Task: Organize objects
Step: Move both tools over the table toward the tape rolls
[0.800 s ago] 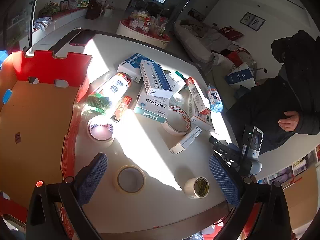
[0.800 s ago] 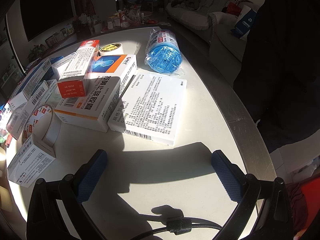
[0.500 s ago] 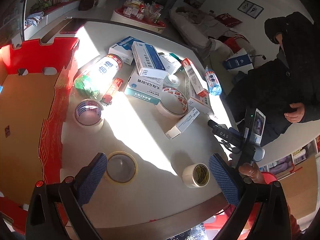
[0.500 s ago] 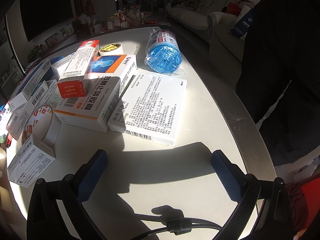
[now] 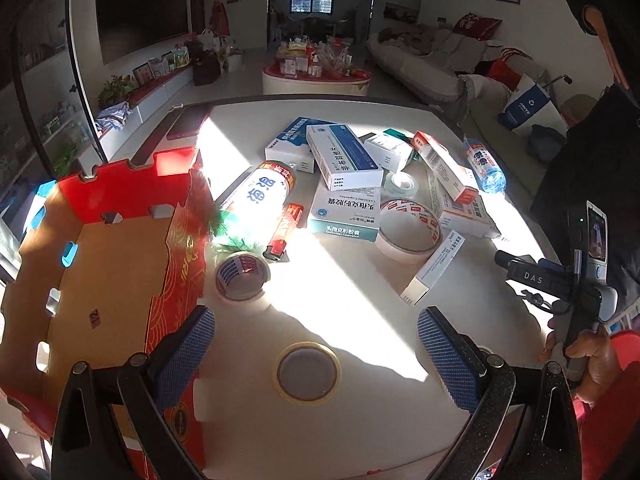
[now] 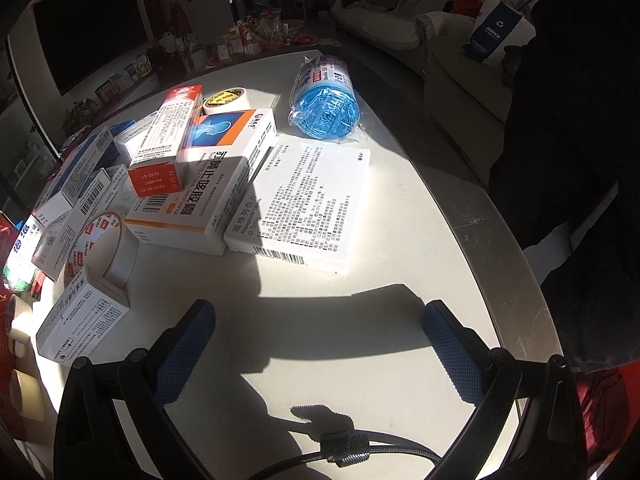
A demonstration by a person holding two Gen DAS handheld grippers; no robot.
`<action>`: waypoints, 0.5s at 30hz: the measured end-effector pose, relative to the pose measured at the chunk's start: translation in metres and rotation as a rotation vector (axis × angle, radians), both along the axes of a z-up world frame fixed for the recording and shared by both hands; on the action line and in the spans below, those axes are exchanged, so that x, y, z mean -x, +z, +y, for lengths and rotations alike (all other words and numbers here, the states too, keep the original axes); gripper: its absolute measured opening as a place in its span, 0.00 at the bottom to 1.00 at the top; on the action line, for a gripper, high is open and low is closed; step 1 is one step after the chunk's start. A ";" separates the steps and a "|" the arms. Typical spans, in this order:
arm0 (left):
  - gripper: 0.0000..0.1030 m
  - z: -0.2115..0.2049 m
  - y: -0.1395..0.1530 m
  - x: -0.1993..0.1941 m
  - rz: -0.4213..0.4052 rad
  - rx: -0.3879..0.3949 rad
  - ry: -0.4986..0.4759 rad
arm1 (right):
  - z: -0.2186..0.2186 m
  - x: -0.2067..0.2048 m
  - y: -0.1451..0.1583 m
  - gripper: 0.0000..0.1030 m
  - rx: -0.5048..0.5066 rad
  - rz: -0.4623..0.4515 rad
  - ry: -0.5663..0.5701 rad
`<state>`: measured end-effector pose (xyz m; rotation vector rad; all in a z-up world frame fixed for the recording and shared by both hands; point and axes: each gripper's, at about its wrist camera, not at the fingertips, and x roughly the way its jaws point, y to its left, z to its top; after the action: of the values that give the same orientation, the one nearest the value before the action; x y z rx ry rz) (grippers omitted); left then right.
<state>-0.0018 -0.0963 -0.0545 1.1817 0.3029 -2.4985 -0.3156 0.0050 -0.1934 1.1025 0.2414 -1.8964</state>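
My left gripper (image 5: 314, 344) is open and empty, low over the white round table, with a flat roll of yellowish tape (image 5: 307, 372) lying between its fingers. A red cardboard box (image 5: 100, 264), open at the top, stands at the left. Beyond lie a printed tape roll (image 5: 241, 276), a red lighter (image 5: 285, 231), a white bottle (image 5: 262, 196), a large tape ring (image 5: 408, 230) and several medicine boxes (image 5: 346, 156). My right gripper (image 6: 318, 344) is open and empty above bare table, short of a white flat box (image 6: 308, 204). A blue roll in plastic (image 6: 324, 98) lies behind it.
The right gripper's handle (image 5: 560, 280) and the person's hand show at the right of the left wrist view. The table edge (image 6: 500, 232) curves close on the right. A person in dark clothes stands there. A sofa and a low round table are beyond.
My left gripper has swung and come forward and down, so the yellowish tape roll now lies between its fingers. The right gripper has barely moved.
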 end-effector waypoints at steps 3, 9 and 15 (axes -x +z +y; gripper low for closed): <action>1.00 0.002 0.005 -0.001 0.000 0.040 0.008 | 0.018 -0.006 0.011 1.00 0.023 0.002 -0.029; 1.00 0.001 0.015 -0.004 0.009 0.064 0.057 | 0.052 -0.037 0.038 1.00 0.063 0.003 -0.035; 1.00 0.006 0.023 -0.005 0.020 0.101 0.073 | 0.078 -0.078 0.051 1.00 0.091 -0.022 -0.001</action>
<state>0.0032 -0.0900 -0.0315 1.0871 0.2186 -2.4334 -0.2379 0.0833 -0.1419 1.0619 0.1407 -1.8759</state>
